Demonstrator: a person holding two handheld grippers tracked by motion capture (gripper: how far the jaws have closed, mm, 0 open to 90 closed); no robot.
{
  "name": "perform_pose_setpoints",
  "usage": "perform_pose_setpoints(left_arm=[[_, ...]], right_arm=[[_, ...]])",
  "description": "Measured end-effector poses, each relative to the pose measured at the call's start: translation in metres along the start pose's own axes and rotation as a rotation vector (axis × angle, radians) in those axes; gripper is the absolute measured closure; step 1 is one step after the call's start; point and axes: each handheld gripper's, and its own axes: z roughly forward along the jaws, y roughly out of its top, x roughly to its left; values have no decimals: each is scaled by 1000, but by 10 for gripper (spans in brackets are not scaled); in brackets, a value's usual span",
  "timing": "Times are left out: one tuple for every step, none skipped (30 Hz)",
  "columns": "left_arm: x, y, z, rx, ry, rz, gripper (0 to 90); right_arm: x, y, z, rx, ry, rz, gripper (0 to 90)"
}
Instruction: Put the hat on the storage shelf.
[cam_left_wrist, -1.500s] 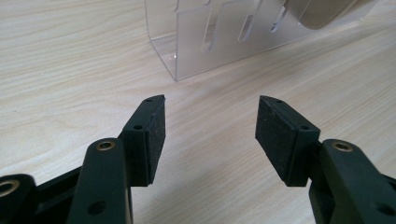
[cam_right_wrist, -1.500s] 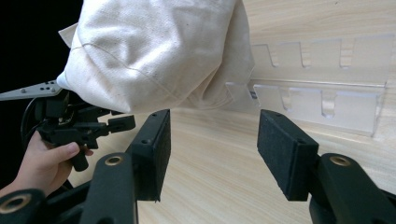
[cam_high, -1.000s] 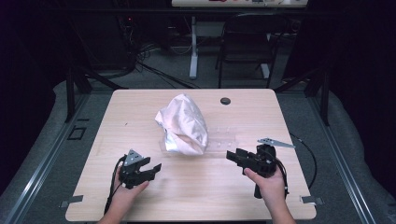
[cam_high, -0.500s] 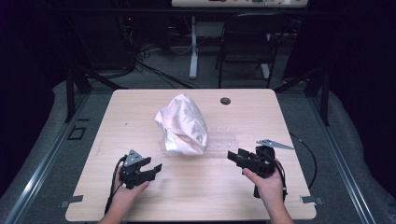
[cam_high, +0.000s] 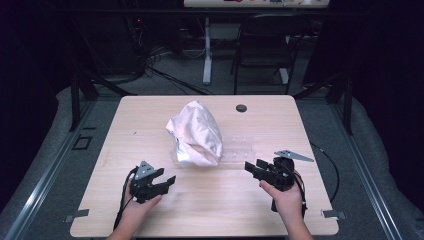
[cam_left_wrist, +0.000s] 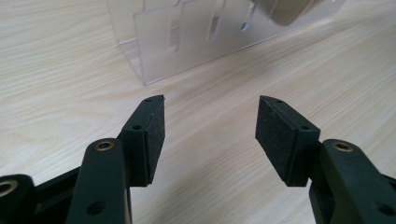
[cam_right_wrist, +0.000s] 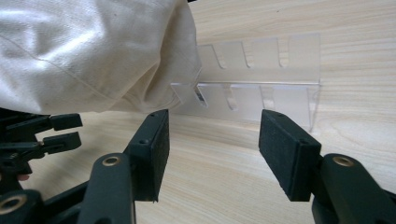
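- A light wooden table is seen from above, with a crumpled white cloth bag lying near its middle.
- A clear plastic slotted rack is set on the table just to the right of the bag; its left end is covered by the cloth.
- In the right gripper view the rack is shown upright, with a row of slots cut in its top edge, and the bag is draped over its left part.
- The left gripper is held low over the near left part of the table, short of the bag; its jaws are spread wide and nothing is held between them.
- In the left gripper view an end of the rack is seen ahead of the left gripper, apart from it.
- The right gripper is held at the near right, pointed toward the rack; its jaws are likewise wide apart and empty.
- In the right gripper view the right gripper is seen near the rack but not touching it.
- A small dark round object is placed near the far edge of the table.
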Motion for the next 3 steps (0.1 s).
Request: perform_pose_setpoints(left_arm=[[-2, 1, 0, -9, -6, 5, 428], [-6, 3, 1, -21, -12, 12, 429], [-9, 5, 2, -32, -19, 18, 427]], right_arm=[[-1, 0, 0, -3, -6, 2, 435], [-1, 0, 0, -5, -7, 3, 434], [-2, 0, -1, -10, -16, 5, 434]])
